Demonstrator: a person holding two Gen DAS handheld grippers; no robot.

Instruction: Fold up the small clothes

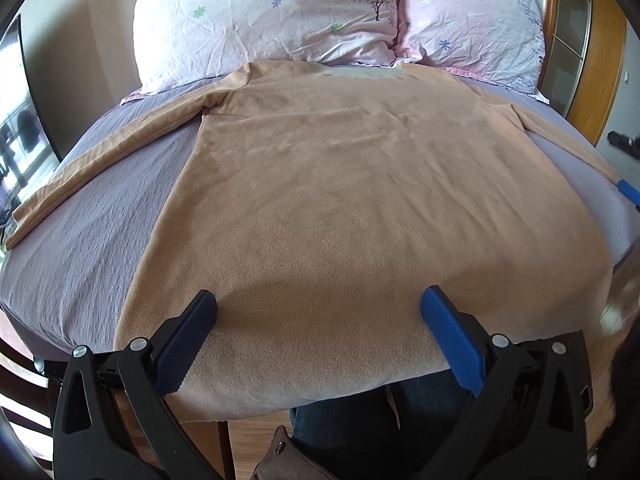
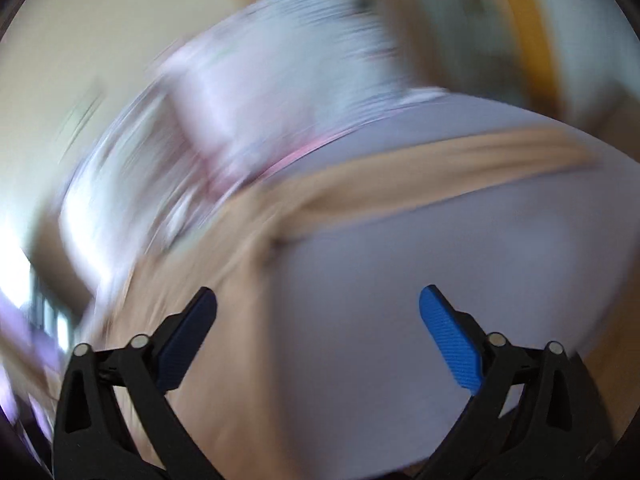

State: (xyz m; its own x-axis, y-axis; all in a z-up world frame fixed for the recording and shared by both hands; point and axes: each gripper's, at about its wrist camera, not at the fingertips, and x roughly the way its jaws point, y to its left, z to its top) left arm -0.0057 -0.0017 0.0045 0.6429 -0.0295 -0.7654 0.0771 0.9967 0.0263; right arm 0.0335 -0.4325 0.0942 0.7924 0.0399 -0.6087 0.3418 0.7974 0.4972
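Note:
A tan long-sleeved top [image 1: 340,208] lies spread flat on a bed with a lilac sheet [image 1: 92,240], collar toward the pillows and both sleeves stretched out. My left gripper [image 1: 318,304] is open and empty, just above the top's hem at the bed's near edge. My right gripper [image 2: 318,304] is open and empty over the lilac sheet [image 2: 460,264], beside the top's right side [image 2: 224,280] and below its right sleeve [image 2: 440,164]. The right wrist view is heavily blurred. A blue finger of the right gripper [image 1: 628,190] shows at the right edge of the left wrist view.
Two floral pillows [image 1: 272,12] lean at the head of the bed. A wooden headboard [image 1: 604,60] stands at the right. A window [image 1: 16,148] is at the left. My legs in jeans [image 1: 360,420] and the wooden floor show below the bed's near edge.

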